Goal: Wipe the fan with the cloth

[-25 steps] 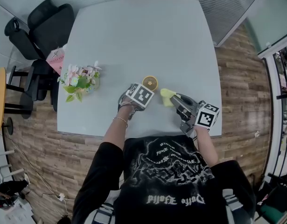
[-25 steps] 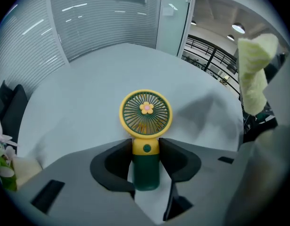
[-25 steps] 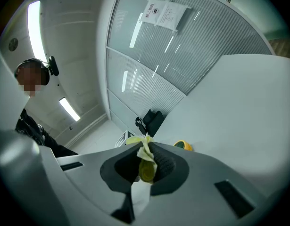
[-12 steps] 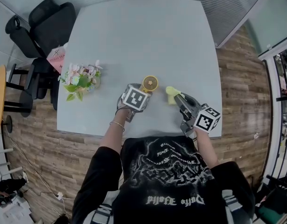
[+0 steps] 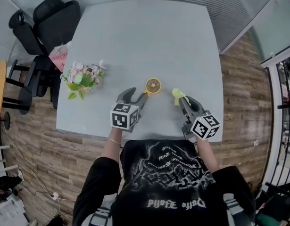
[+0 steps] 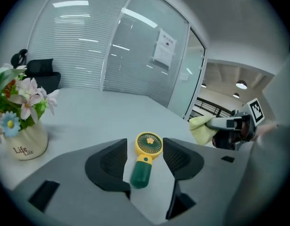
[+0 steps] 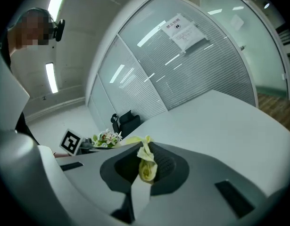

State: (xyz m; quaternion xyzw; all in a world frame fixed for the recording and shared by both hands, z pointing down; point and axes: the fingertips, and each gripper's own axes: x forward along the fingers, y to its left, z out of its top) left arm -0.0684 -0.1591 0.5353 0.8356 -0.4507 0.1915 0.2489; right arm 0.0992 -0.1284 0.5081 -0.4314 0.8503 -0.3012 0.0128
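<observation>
Head view: left gripper (image 5: 136, 96) closing, empty, near fan (image 5: 153, 85); right gripper (image 5: 183, 100) clamped on yellow cloth (image 5: 177, 93).

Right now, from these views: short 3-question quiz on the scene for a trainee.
1. True or false: the fan stands upright on the table.
2. The right tongs hold: A) cloth B) flowers C) nothing?
3. Fill in: in the head view, the flower pot sits to the fan's ___.
Key: 1 false, it lies flat; 2 A; 3 left.
</observation>
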